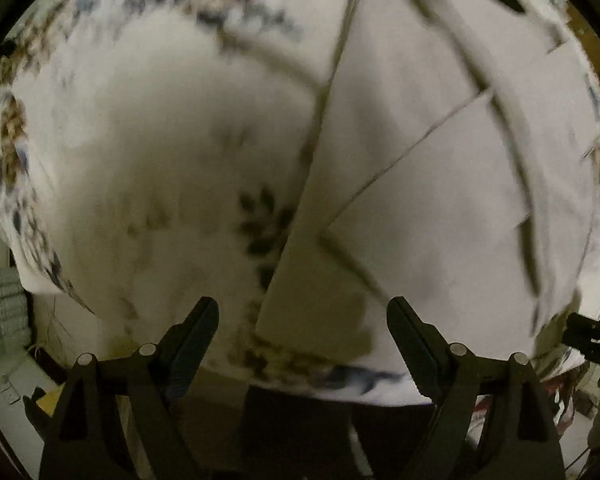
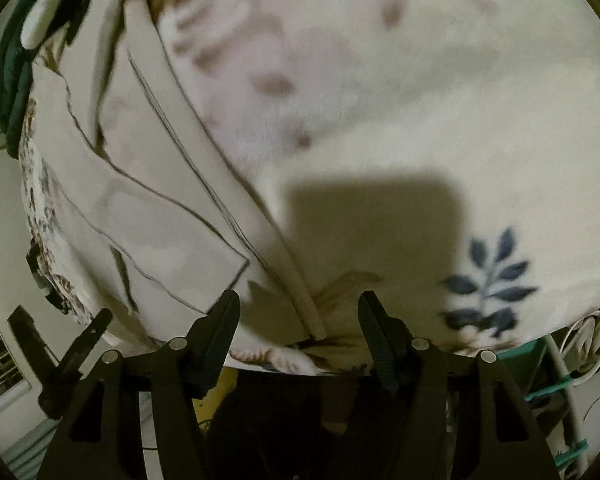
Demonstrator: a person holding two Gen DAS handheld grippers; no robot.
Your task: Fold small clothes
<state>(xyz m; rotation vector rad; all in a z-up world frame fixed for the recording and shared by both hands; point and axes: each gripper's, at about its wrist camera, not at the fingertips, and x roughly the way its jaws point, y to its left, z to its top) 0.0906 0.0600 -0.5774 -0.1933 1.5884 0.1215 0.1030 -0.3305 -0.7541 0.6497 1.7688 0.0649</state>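
A small white garment (image 1: pixel 420 168) lies folded in flat layers on a white cloth with blue and brown leaf prints (image 1: pixel 148 168). In the left wrist view my left gripper (image 1: pixel 303 312) is open, its jaws wide apart just above the garment's near corner. In the right wrist view the same garment (image 2: pixel 152 200) lies at the left, its folded edge running down to between the jaws. My right gripper (image 2: pixel 298 306) is open and holds nothing. The left gripper's fingers (image 2: pixel 60 344) show at the lower left of that view.
The printed cloth (image 2: pixel 440 120) covers the table, whose near edge runs just in front of both grippers. A dark green cloth (image 2: pixel 16 64) lies at the far left of the right view. Teal and white racks (image 2: pixel 560 368) stand below the table on the right.
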